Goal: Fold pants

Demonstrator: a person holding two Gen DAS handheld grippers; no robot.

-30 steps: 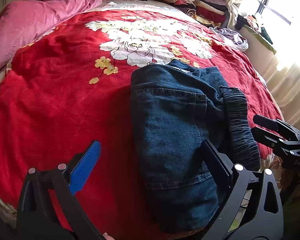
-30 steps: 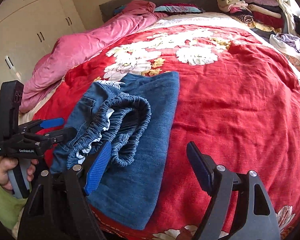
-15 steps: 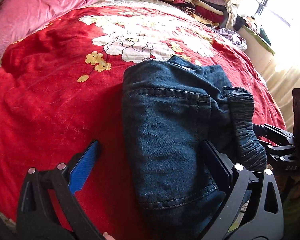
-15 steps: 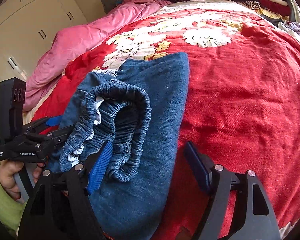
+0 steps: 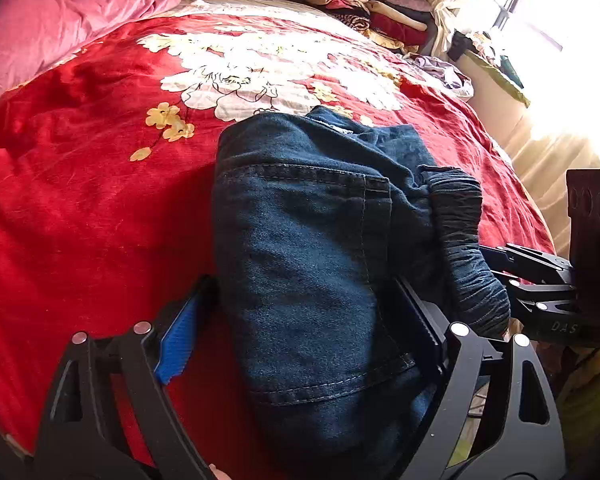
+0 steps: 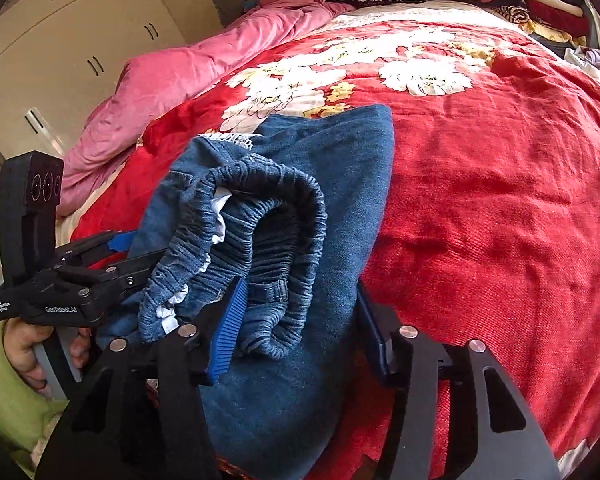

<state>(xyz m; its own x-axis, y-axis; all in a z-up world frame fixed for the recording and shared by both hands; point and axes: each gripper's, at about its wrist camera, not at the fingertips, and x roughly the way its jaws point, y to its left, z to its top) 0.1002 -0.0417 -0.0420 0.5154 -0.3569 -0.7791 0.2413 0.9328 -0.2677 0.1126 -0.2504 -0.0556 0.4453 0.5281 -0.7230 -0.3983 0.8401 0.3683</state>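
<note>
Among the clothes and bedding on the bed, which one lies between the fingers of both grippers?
The folded blue jeans near the bed's edge; the pink quilt and the stacked folded clothes lie far off by the headboard.

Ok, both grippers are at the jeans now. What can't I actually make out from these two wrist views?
- Left wrist view: near end of the jeans cut off by the bottom edge and the left gripper, whose jaws are closing around them.
- Right wrist view: whether the right gripper, closing, presses the waistband; folds hide the contact.
- Clothes pile: too small to sort.
- Window: washed out by glare.
</note>
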